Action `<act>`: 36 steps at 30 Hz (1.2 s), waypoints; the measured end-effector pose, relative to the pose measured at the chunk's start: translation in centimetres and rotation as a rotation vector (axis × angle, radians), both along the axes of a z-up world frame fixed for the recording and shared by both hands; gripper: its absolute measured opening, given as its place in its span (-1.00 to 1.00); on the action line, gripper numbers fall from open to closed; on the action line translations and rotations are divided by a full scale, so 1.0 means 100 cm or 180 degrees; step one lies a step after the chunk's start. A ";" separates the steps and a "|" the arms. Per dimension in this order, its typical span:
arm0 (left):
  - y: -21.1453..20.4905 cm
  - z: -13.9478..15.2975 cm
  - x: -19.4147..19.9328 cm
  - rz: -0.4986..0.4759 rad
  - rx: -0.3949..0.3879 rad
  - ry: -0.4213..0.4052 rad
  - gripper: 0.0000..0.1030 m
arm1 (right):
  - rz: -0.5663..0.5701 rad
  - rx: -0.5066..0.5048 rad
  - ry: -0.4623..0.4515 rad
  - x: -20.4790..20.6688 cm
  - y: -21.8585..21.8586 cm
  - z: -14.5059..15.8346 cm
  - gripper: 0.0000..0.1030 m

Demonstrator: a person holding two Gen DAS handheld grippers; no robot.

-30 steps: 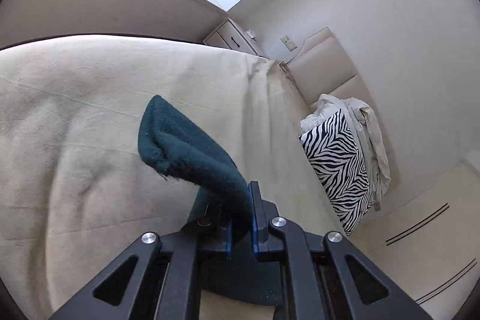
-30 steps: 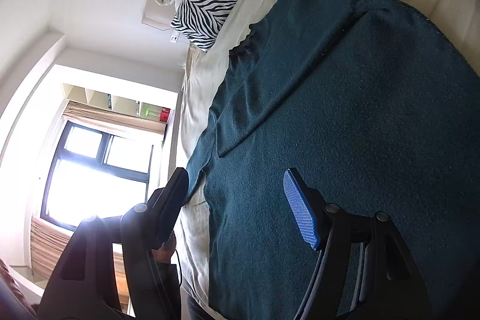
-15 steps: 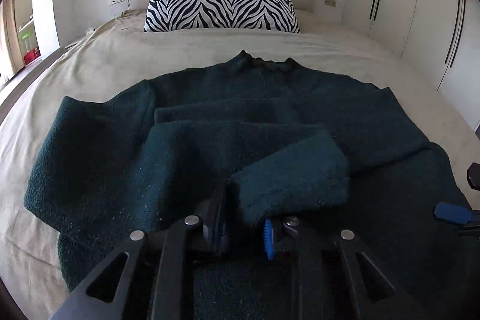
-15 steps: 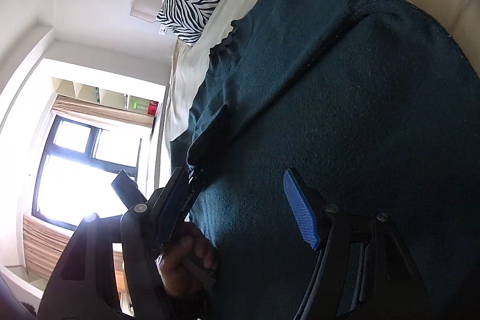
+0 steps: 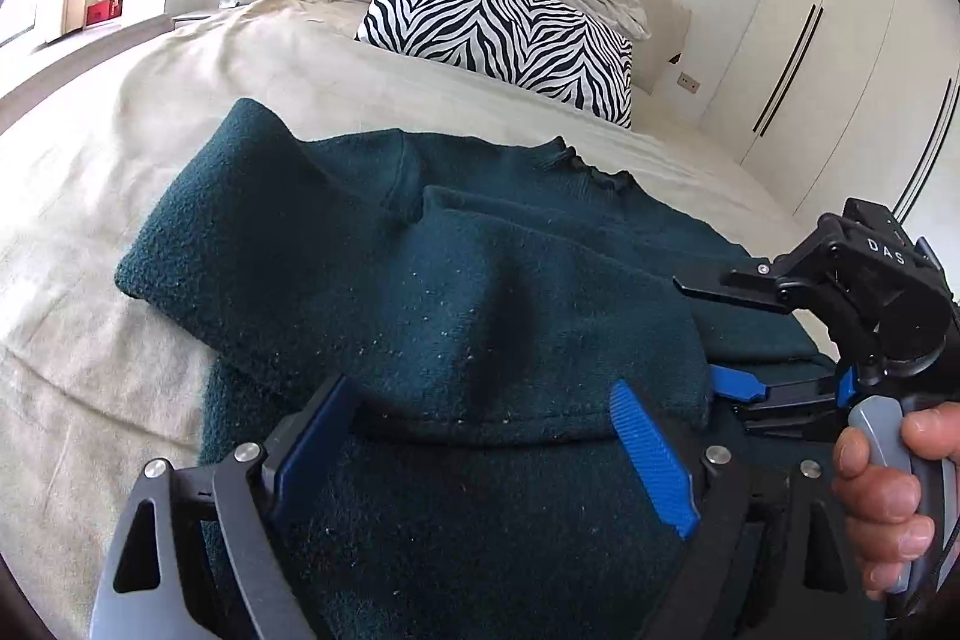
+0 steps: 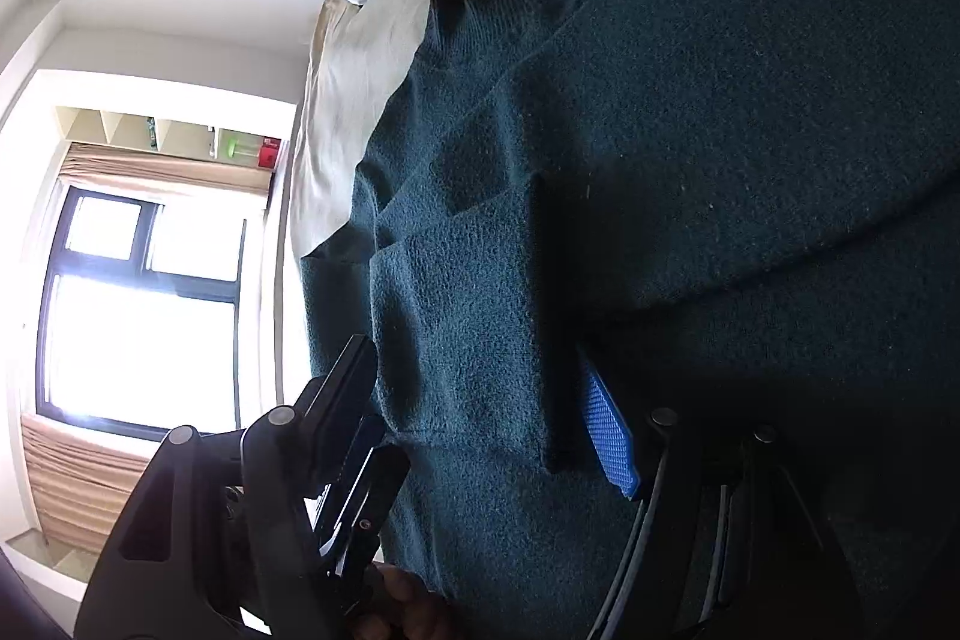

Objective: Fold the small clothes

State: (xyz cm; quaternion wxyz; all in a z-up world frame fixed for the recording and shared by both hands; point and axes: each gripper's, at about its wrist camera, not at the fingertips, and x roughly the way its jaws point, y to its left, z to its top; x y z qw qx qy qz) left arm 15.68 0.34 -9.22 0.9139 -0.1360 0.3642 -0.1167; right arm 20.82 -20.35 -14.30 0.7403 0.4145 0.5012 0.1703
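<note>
The left gripper (image 5: 486, 436) has just been opening, its blue pads now spread either side of the folded sleeve (image 5: 480, 316) without pressing it; the right gripper (image 6: 480, 400) stands spread over the same cuff, its jaws having just closed a little, gripping nothing; the dark teal fuzzy sweater (image 5: 288, 232) lies flat on the cream bed (image 5: 120, 112), one sleeve folded across its chest, ribbed collar toward the zebra pillow (image 5: 498, 34).

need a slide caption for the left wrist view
Left gripper, jaws just opened, over a dark green sweater on a beige bed, right gripper alongside.
</note>
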 end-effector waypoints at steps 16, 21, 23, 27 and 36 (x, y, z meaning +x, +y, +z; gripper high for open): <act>0.031 -0.001 -0.012 0.0250 -0.0514 -0.0184 0.52 | 0.0098 -0.1023 -0.0562 0.029 -0.016 0.081 -0.87; 0.031 -0.003 -0.011 0.0254 -0.0515 -0.0152 0.42 | -0.0082 -0.1155 -0.0376 0.040 -0.065 0.059 -0.87; 0.031 -0.005 -0.009 0.0257 -0.0527 -0.0131 0.39 | -0.0118 -0.1127 -0.0281 0.040 -0.080 0.043 -0.87; 0.031 -0.007 -0.007 0.0288 -0.0548 -0.0104 0.30 | -0.0284 -0.1066 -0.0147 0.038 -0.100 0.017 -0.87; 0.054 0.017 -0.006 0.0515 -0.0719 -0.0229 0.03 | -0.0293 -0.1212 -0.0211 0.043 -0.102 0.013 -0.87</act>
